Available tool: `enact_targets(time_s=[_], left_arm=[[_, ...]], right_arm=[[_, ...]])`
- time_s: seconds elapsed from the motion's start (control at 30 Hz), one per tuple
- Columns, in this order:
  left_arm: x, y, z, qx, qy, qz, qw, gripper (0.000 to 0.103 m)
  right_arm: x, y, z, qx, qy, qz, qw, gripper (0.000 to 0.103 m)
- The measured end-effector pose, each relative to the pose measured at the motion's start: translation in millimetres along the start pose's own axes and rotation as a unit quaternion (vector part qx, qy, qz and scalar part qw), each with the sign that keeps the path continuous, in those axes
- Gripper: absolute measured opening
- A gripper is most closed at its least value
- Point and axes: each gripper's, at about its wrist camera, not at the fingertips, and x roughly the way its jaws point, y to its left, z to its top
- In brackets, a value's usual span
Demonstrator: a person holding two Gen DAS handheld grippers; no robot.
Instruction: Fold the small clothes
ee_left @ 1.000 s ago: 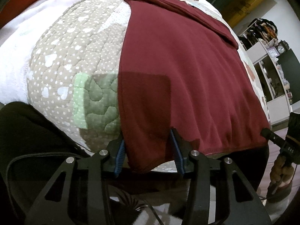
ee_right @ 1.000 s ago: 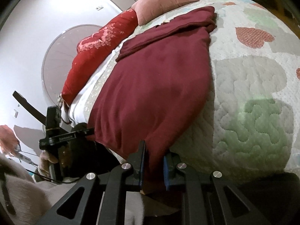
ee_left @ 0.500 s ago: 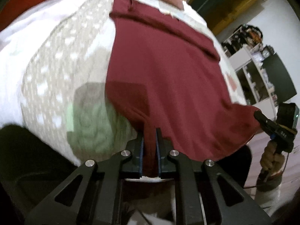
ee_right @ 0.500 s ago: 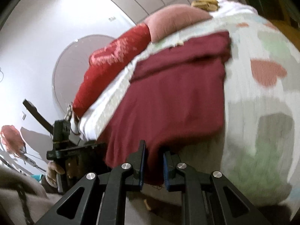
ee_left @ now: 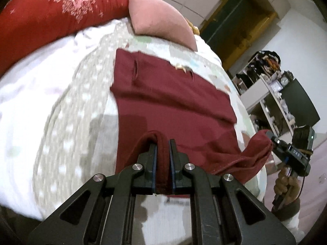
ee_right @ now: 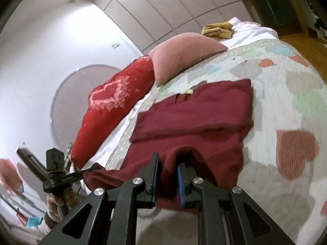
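Garment (ee_left: 173, 110) hem lifted, both tools clamped

Bed (ee_right: 286, 106) with heart-patterned quilt; on it maroon garment (ee_right: 194, 122) at centre, pink pillow (ee_right: 181, 53) and red pillow (ee_right: 114, 110) upper left, yellow cloth (ee_right: 217, 29) at top.

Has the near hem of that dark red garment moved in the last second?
Yes. The garment's hem, clamped in both jaws, has lifted and travelled up the quilt toward the pink pillow.

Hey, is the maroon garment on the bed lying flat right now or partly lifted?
Partly lifted. Each claw, left and right, pinches a near corner of the garment off the quilt; its far part lies flat.
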Motion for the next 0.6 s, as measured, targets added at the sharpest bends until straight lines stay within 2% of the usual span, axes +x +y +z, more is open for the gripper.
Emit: enact_targets(time_s=[0.3,0.6], left_arm=[[42.0,1.0,72.9,0.003,-0.031,0.016,0.9994,0.008],[80.1,8.9,111.2,-0.003,-0.029,0.033,0.999,0.008]], right_arm=[[45.2,-23.2,63.4,0.006,-0.02,-0.039,0.999,0.015],[78.6,-43.9,102.5,0.007,-0.03,-0.071,0.997,0.009]])
